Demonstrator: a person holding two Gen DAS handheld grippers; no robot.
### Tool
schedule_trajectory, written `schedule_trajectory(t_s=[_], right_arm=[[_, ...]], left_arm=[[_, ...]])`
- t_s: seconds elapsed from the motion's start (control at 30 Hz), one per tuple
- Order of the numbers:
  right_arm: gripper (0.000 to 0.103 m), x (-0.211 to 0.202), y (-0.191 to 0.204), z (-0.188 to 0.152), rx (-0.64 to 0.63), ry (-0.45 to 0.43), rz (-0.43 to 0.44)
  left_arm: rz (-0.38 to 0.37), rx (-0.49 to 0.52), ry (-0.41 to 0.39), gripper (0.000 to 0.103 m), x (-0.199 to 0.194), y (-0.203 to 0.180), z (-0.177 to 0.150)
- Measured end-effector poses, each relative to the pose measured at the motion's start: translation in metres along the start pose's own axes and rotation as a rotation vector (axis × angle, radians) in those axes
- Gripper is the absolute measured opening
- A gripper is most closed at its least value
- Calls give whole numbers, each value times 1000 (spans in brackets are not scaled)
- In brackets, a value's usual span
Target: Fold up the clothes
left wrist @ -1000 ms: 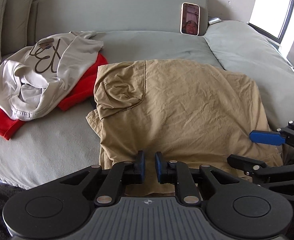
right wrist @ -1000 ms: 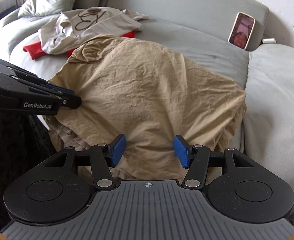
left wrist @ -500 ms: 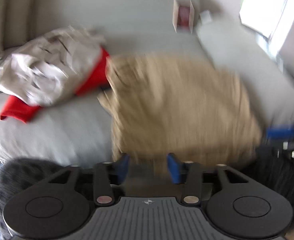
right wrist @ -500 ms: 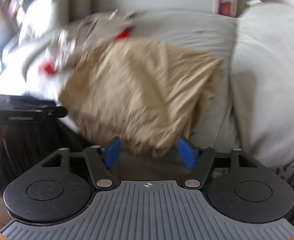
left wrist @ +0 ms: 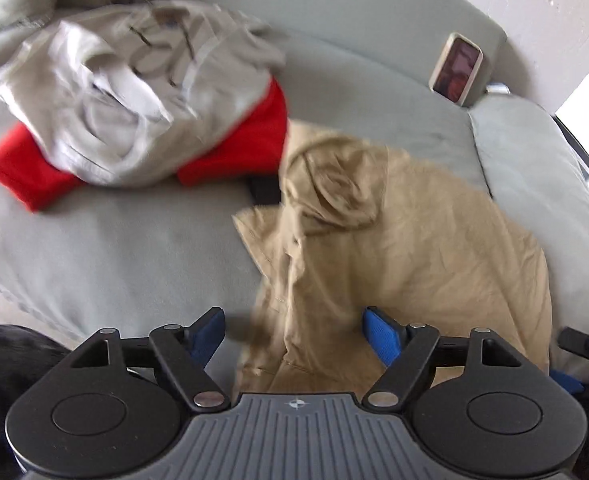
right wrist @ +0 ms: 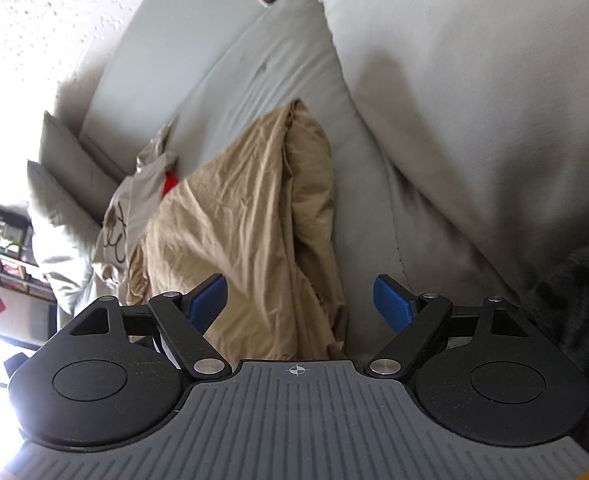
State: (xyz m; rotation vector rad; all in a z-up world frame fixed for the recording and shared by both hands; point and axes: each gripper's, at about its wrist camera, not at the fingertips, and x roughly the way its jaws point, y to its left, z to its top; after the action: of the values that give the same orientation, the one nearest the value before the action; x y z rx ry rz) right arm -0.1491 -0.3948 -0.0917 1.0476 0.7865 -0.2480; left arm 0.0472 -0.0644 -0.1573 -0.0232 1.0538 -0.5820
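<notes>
Tan garment (left wrist: 406, 248), folded over on itself and creased, lies on the grey sofa (left wrist: 126, 248) close to the front edge of the seat, its near hem between the blue pads of the left gripper (left wrist: 293, 330). That gripper's jaws are spread wide and grip nothing; a second ago they were nearly pinched together over the same hem. Seen from the right wrist, the right gripper (right wrist: 300, 300) is also wide apart and empty, now rolled sideways so the sofa looks tilted, with the cloth's edge between its pads. Farther back to the left, a beige top (left wrist: 134, 92) with dark looping script, too blurred to read, sits on a red garment (left wrist: 234, 148), where both lay before. Farthest off, a phone (left wrist: 457, 69) leans upright against the backrest, its screen lit.
</notes>
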Motion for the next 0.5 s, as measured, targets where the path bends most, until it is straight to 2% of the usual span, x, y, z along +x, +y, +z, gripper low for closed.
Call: schedule_trajectory(t_s=[0.1,0.17,0.2,0.23,0.27,0.3,0.37,0.4,0.5], right_arm=[[86,8,7,-3,-65,-19,-18],[81,10,17,-6,-155,-33,-34],[73,11,22,-8,-199,-39,-41],[45,11,27,-10,-244,-46,-49],[30,12,33,-12,-289,-53,-57],[19,13,35,-11,-302,-54,-56],[11,13,39,-8,-311,-56,-51],[8,12,41,-7,-328,-63,-55],[5,0,56,3,-392,-154,-72]], left_arm=[[-9,70,-20,72,2,-6,-6],[-25,109,-22,57,3,-10,-9],[-22,121,-22,56,2,-11,-10],[-16,131,-22,52,2,-12,-11],[-17,127,-23,46,1,-12,-11],[-19,121,-24,43,-1,-10,-12],[-29,105,-26,31,-5,-8,-13],[-39,91,-27,29,-8,-6,-13],[-95,10,-17,21,-17,-2,-14]])
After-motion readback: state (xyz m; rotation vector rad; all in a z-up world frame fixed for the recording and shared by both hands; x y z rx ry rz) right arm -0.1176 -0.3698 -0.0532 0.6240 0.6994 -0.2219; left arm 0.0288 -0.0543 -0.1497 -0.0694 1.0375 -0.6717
